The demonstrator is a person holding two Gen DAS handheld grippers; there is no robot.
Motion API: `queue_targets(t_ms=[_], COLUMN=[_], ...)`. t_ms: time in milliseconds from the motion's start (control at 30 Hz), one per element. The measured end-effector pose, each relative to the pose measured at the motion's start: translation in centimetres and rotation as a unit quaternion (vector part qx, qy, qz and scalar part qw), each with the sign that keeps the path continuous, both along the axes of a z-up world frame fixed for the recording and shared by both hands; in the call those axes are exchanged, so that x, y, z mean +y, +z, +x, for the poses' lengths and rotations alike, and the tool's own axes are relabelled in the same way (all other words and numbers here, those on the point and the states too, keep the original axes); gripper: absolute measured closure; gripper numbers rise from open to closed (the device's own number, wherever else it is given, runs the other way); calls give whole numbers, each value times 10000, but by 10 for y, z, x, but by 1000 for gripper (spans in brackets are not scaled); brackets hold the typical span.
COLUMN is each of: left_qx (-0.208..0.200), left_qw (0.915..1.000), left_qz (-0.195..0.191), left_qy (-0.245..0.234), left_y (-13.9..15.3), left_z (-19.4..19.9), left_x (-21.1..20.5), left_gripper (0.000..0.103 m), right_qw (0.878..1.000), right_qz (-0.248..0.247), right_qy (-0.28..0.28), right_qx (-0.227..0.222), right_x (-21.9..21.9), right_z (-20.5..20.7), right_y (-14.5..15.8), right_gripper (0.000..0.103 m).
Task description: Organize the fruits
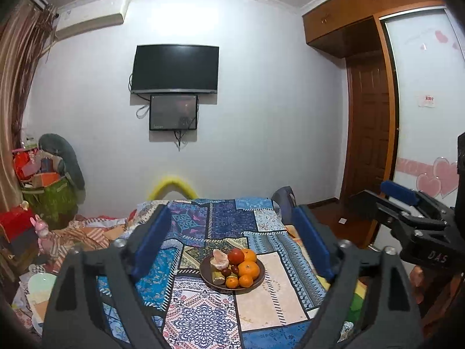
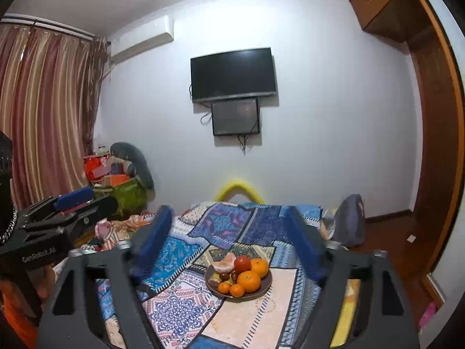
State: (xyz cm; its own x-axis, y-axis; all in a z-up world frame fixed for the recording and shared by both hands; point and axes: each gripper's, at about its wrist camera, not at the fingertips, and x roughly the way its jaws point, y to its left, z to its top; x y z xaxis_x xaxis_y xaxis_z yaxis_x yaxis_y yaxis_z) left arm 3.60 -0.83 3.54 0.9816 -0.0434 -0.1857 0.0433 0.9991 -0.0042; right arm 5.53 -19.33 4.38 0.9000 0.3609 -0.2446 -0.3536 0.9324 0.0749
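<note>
Left wrist view: left gripper (image 1: 232,226) jaws spread wide, nothing between; brown plate (image 1: 260,280) of fruits (image 1: 242,266) on patchwork bedspread (image 1: 261,305); right gripper (image 1: 389,200) at right edge.

Right wrist view: right gripper jaws spread, empty; plate on bedspread ahead.

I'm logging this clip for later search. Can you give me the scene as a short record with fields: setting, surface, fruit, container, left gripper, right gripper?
setting: bedroom, television on the far wall
surface: patchwork blanket on a bed
container: brown plate, resting on the blanket
fruit: piled on the plate; several oranges, a red tomato, a peeled pale piece, small dark fruits
left gripper: open, fingers apart, nothing between them, above the bed and short of the plate
right gripper: open, holding nothing, also short of the plate
</note>
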Motion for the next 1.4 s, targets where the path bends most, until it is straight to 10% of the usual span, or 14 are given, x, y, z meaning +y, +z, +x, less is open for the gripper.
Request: queue_targets(t_ms=[1400], left_qx=[12], left_qw=[10000], left_qz=[-41], left_qy=[-8], left_y=[-9], left_z=[-19], left_x=[-6], left_gripper=[0], right_qw=[9996], right_qz=[1], right_qy=[-270], right_qx=[20], right_x=[-7], right_z=[-27], right_y=[-4], right_gripper=[0])
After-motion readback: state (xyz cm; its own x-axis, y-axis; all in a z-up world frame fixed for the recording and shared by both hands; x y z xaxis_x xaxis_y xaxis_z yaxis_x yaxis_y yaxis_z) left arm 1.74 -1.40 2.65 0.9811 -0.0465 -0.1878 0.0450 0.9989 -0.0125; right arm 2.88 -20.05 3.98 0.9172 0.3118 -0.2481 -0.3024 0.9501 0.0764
